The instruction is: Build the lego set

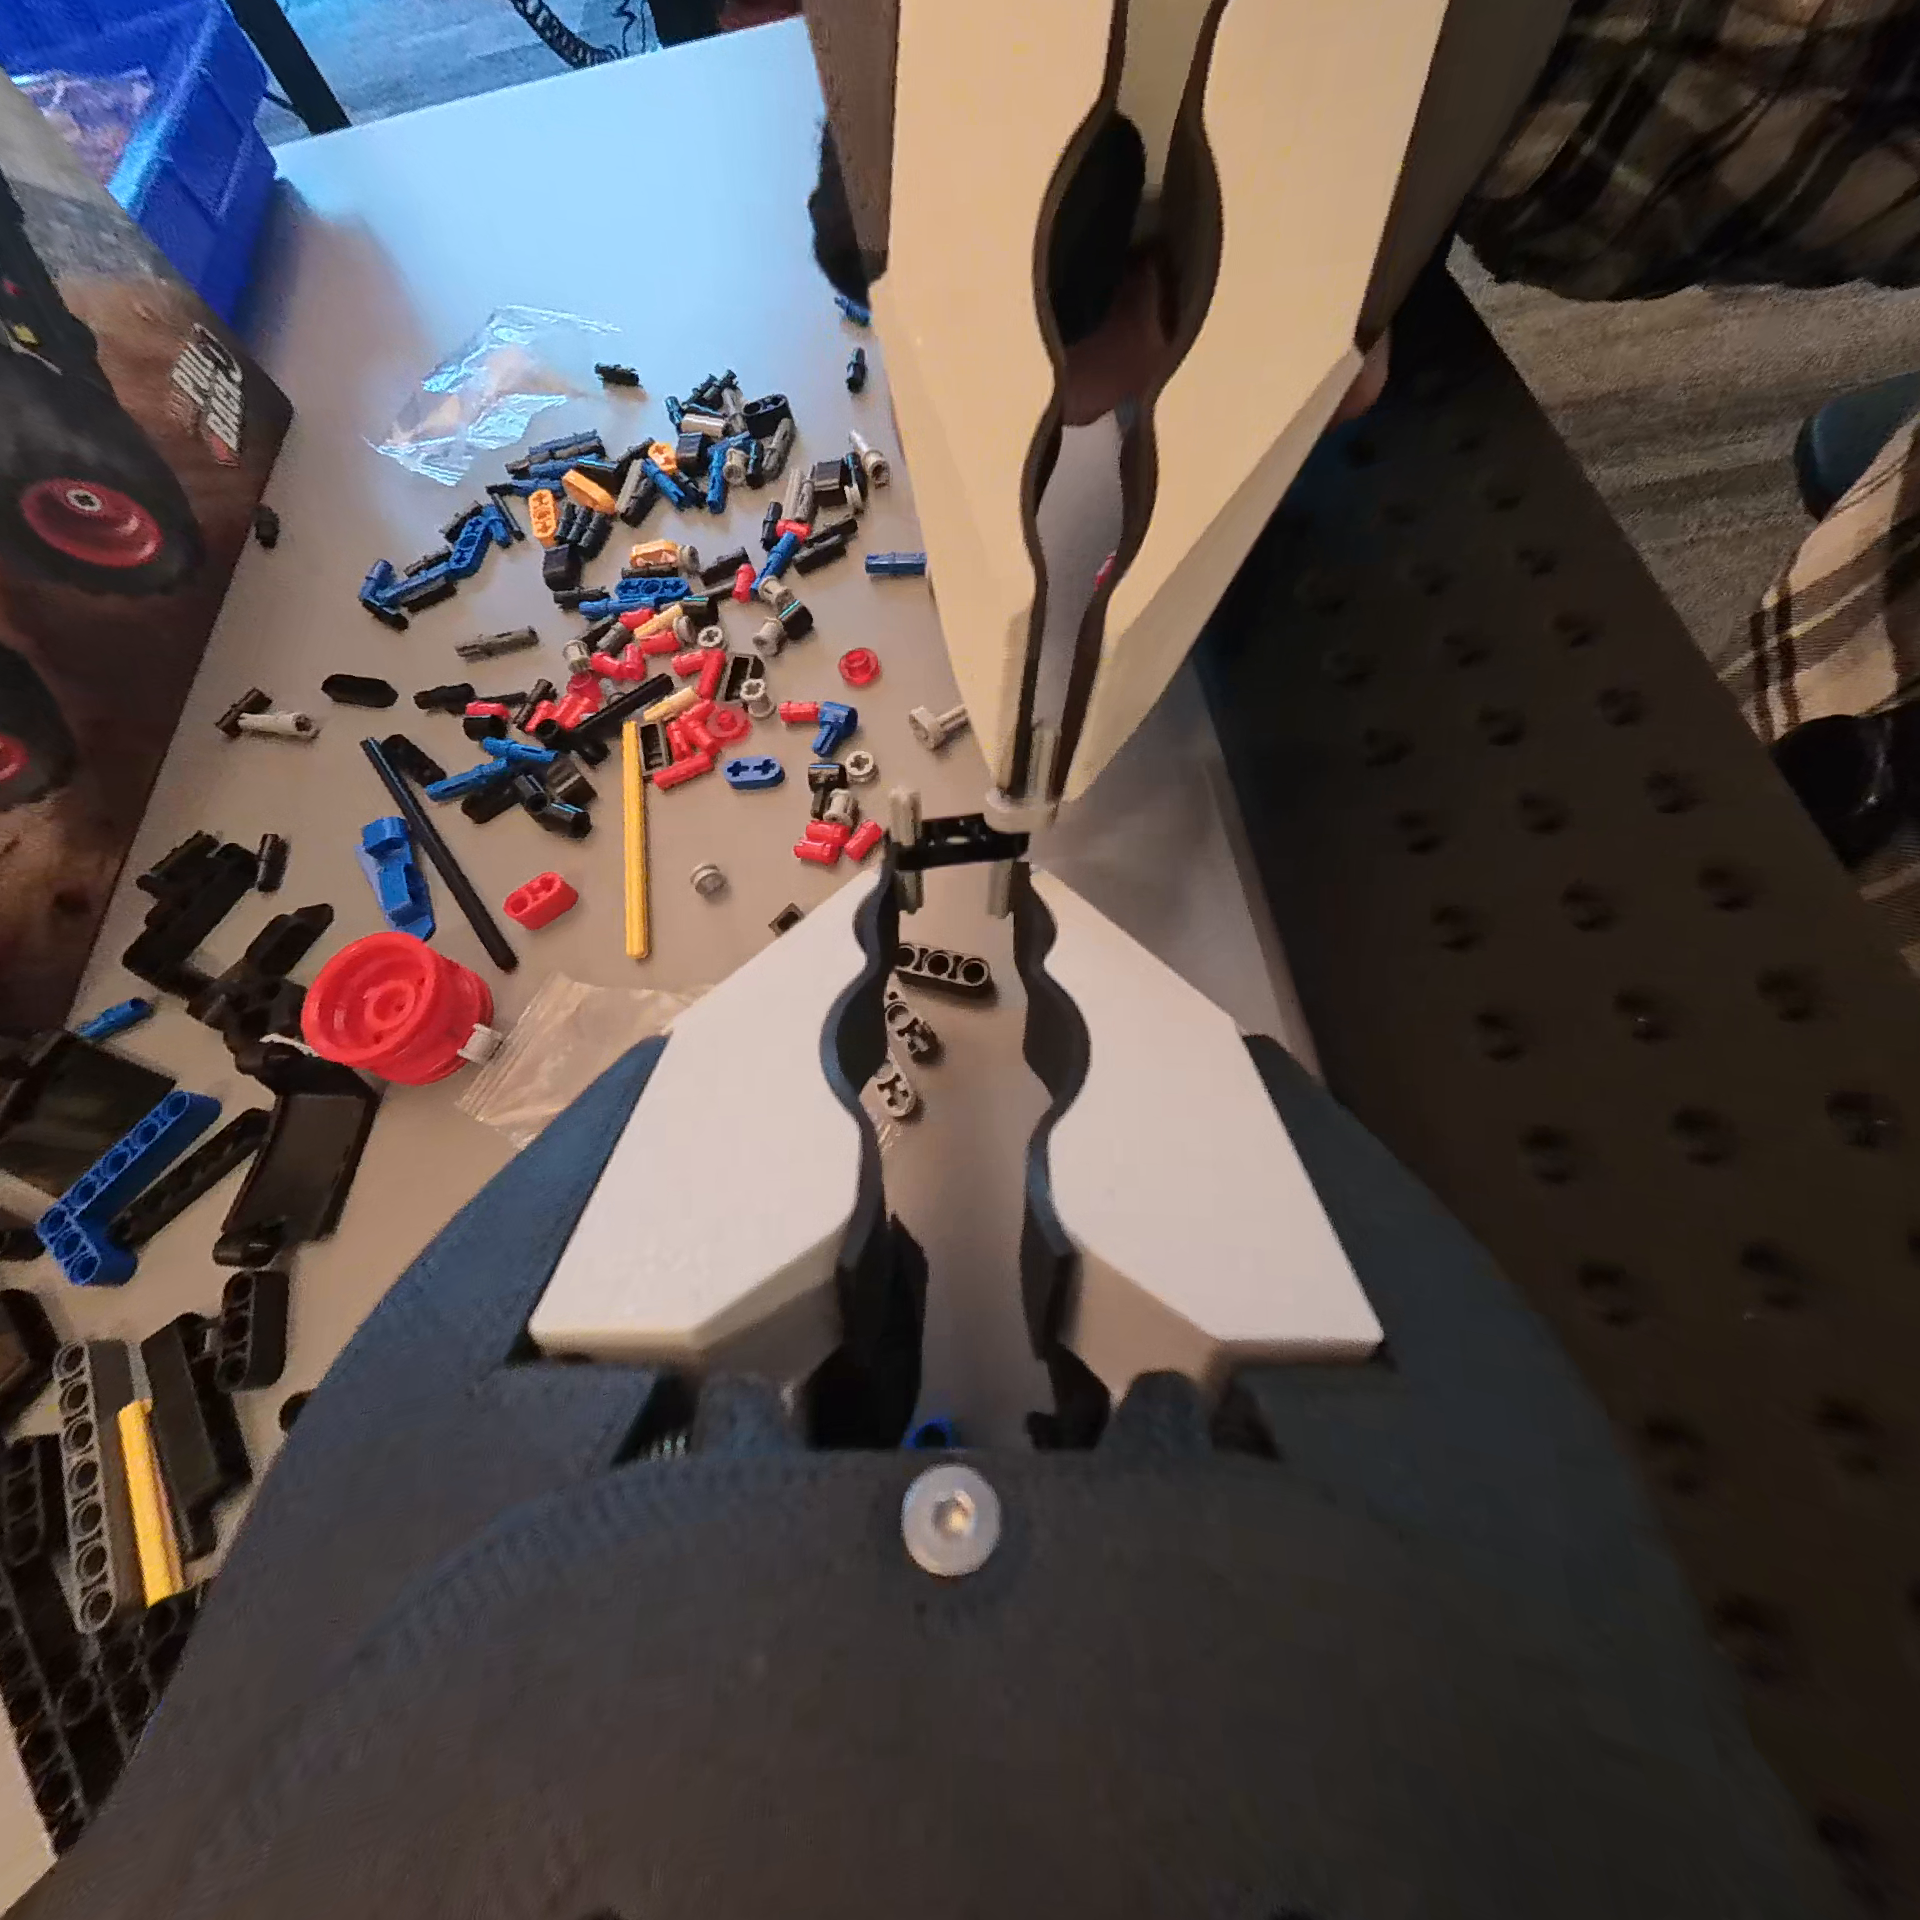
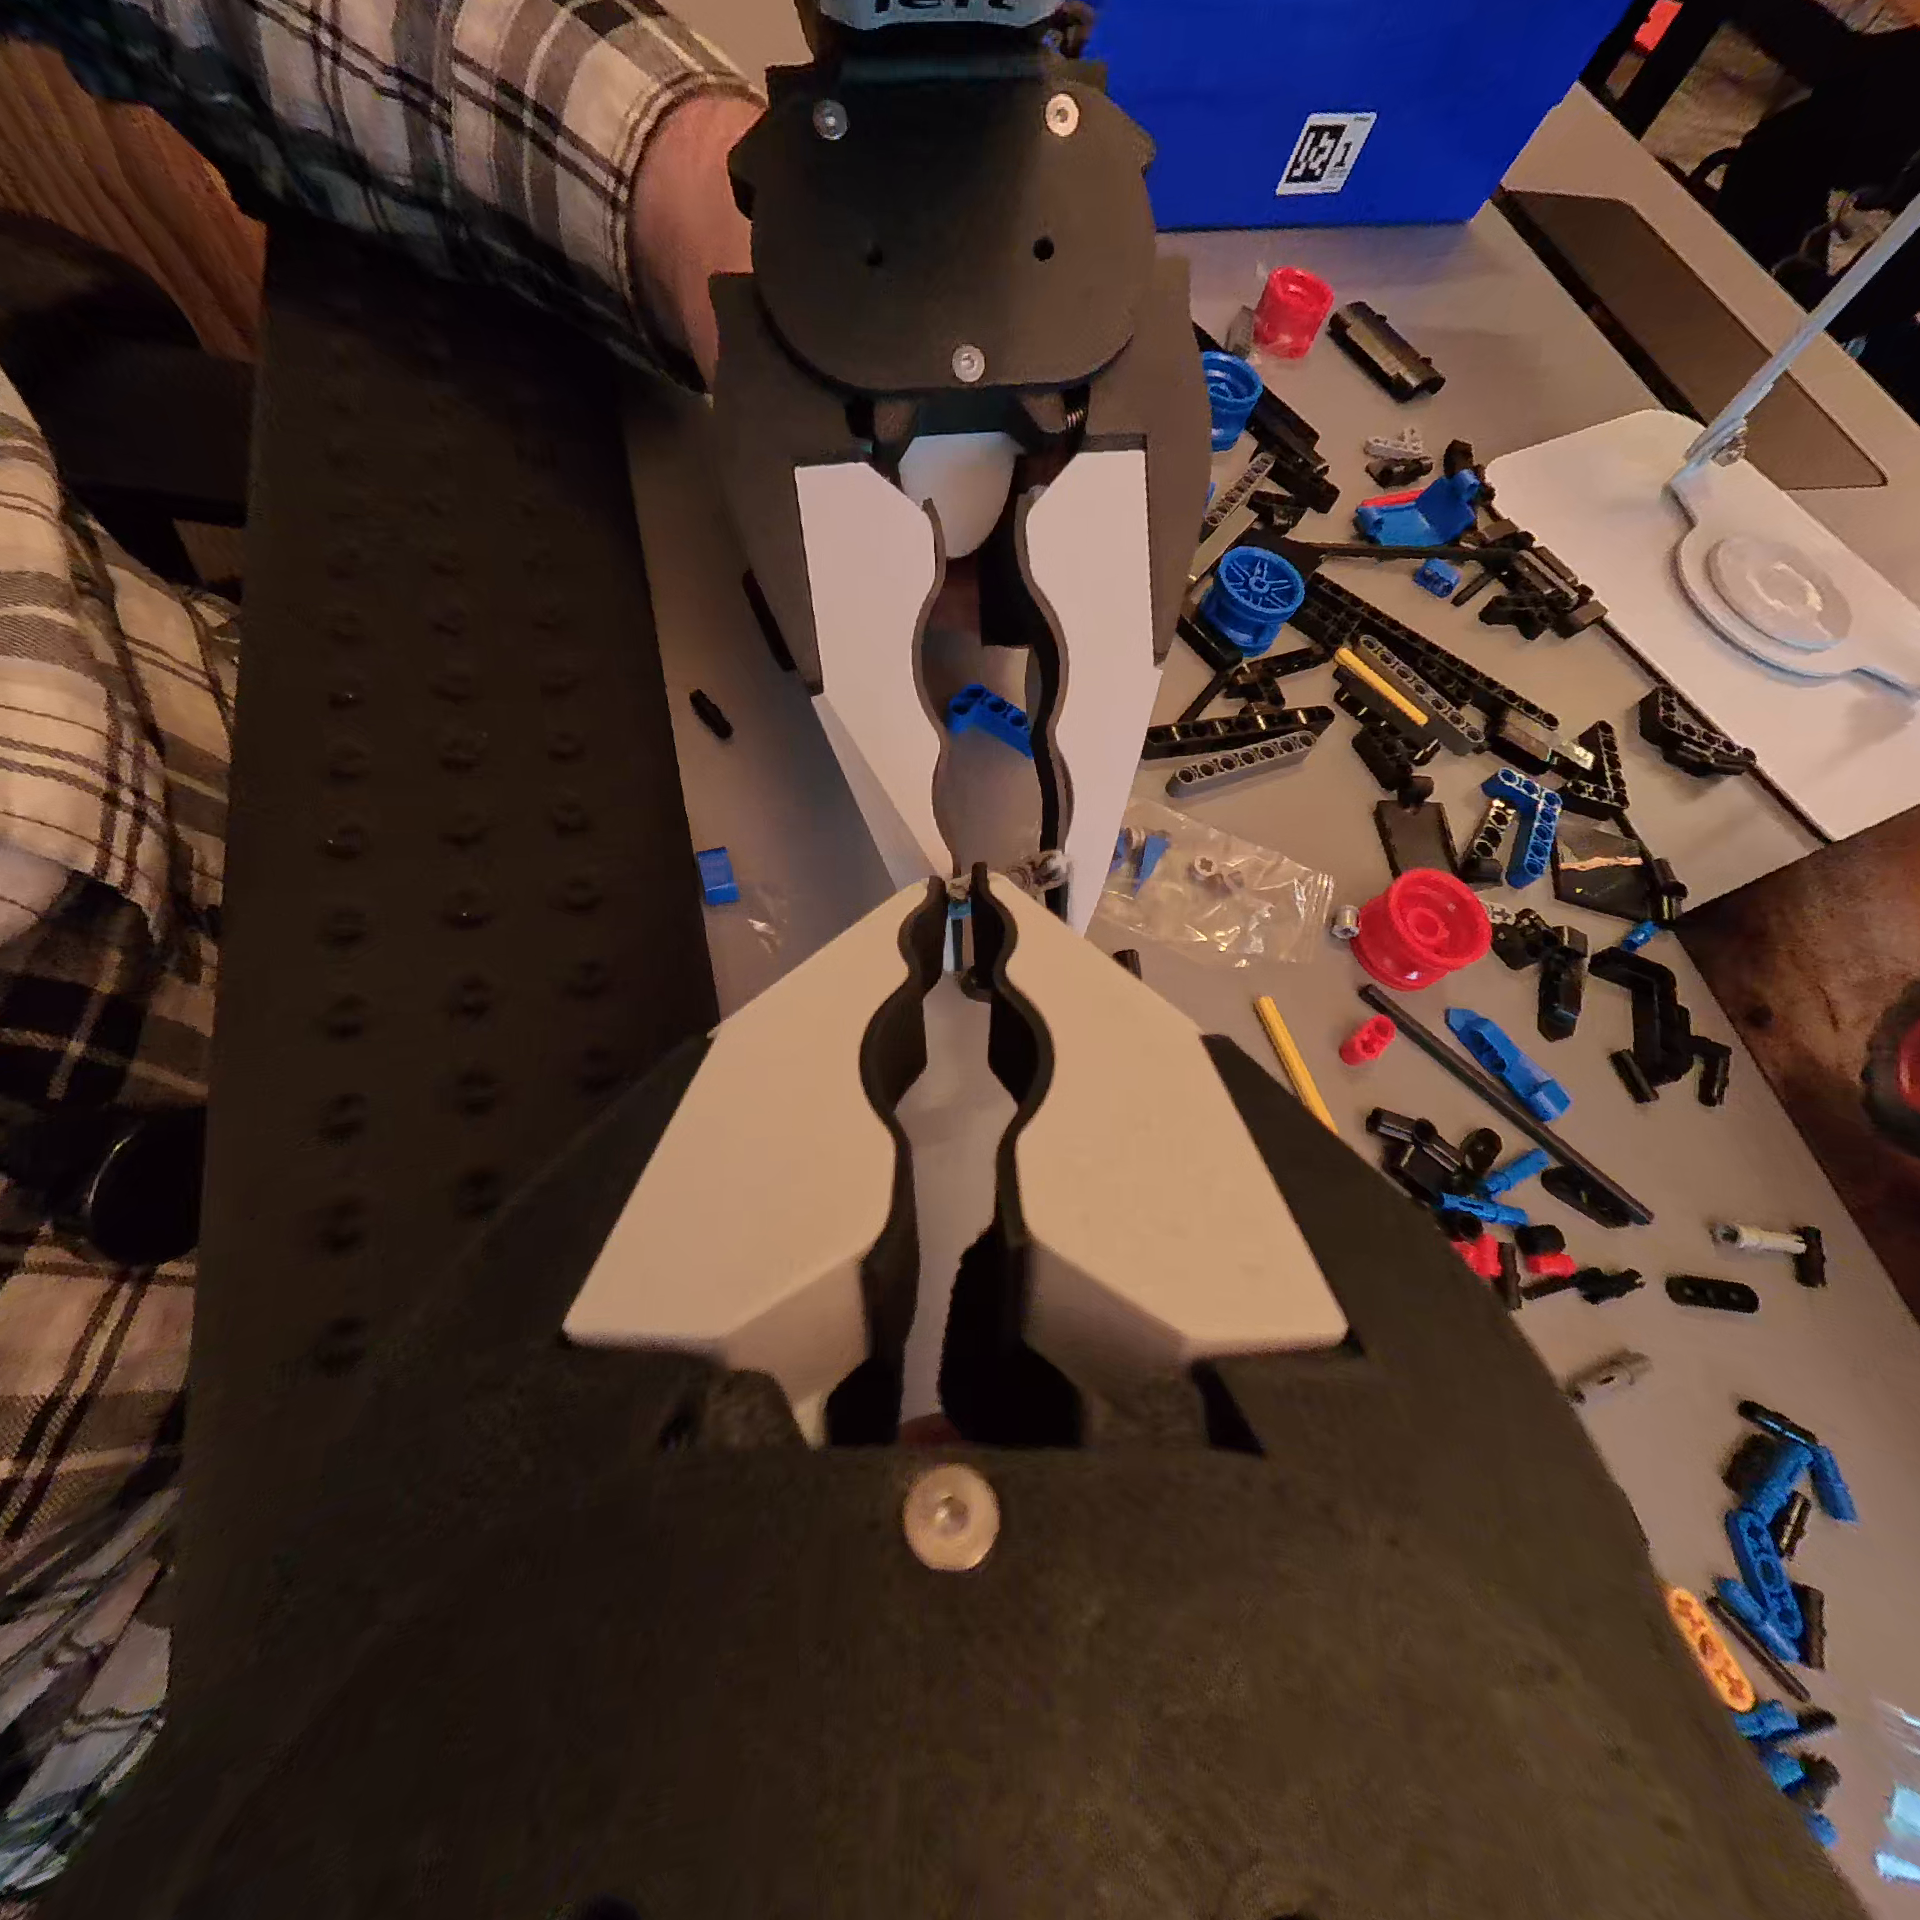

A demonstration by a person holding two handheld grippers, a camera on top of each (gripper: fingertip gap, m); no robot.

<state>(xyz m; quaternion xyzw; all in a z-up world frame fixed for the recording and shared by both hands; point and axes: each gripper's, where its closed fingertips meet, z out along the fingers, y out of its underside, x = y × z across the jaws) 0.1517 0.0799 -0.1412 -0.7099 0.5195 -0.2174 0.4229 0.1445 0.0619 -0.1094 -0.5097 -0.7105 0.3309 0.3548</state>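
Note:
In the left wrist view my left gripper [image 1: 958,875] is shut on a small black beam [image 1: 961,836] with grey pins standing in it, held above the grey table [image 1: 582,249]. My right gripper [image 1: 1023,795] comes down from above, shut on a grey pin [image 1: 1039,756], its tip touching the right end of the beam. In the right wrist view my right gripper [image 2: 961,902] is shut on the pin [image 2: 958,928], tip to tip with the left gripper [image 2: 1023,878]; the beam is mostly hidden there.
Loose red, blue and black parts [image 1: 644,623] lie spread on the table with a red wheel [image 1: 400,1008], a yellow axle [image 1: 634,842] and plastic bags [image 2: 1216,883]. The set's box [image 1: 104,520], a blue bin [image 2: 1330,104], a white stand base [image 2: 1766,582] and a black perforated board [image 2: 447,831] border the area. Less than 4 cm separates the two grippers' tips.

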